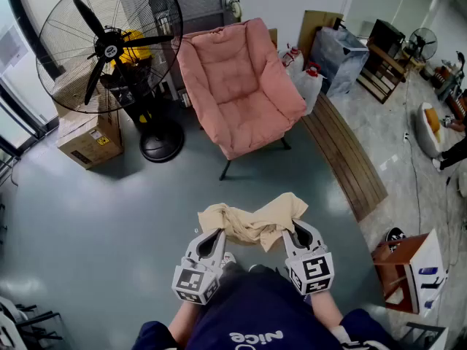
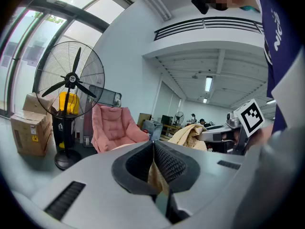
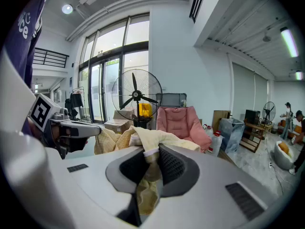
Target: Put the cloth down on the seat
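On grey floor [image 1: 95, 217], pink chair [image 1: 237, 86], fan [image 1: 111, 49]

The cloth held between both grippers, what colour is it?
Pale yellow-beige cloth, plain with no pattern; the head view shows it best.

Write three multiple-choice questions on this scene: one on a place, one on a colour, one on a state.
1. In the head view, where is the fan from the armchair?
A) left of it
B) right of it
C) on it

2. What colour is the cloth?
A) blue
B) beige
C) green

3. How is the cloth?
A) lying on the armchair
B) lying on the floor
C) held by left gripper and right gripper

Answers:
1 A: the fan stands left of it.
2 B: the fabric is pale beige.
3 C: both grippers' jaws are shut on it.
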